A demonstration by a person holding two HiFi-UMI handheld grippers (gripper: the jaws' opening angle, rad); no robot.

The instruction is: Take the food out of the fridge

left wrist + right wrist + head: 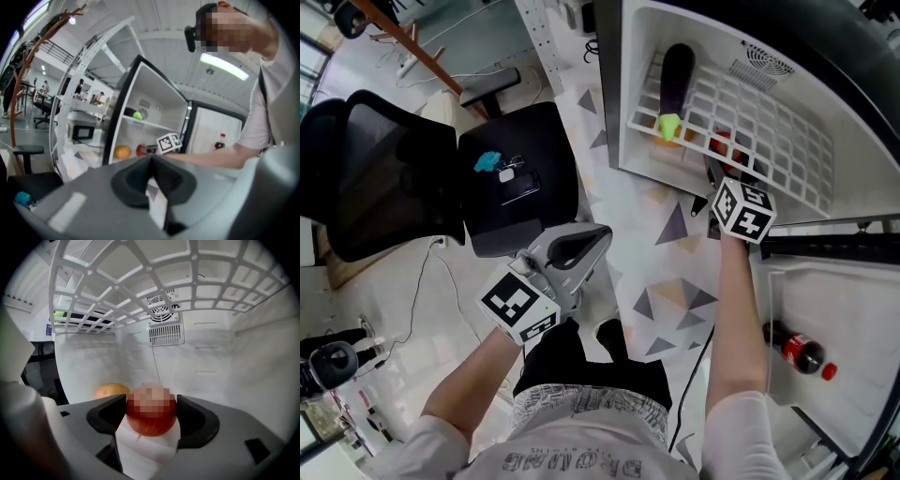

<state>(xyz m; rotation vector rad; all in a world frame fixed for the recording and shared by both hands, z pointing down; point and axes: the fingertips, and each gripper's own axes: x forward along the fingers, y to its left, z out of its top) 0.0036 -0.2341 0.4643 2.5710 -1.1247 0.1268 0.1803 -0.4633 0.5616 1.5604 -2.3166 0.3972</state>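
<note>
The fridge stands open. My right gripper reaches in under the white wire shelf. A red apple sits on the fridge floor between its jaws, which stand wide around it, so my right gripper is open. An orange lies behind and to the left. On the shelf lie a dark eggplant and a green fruit. My left gripper hangs outside the fridge, shut and empty, over the floor.
A cola bottle lies in the door rack at the right. A black office chair with small items on its seat stands left of the fridge. A cable runs over the patterned floor.
</note>
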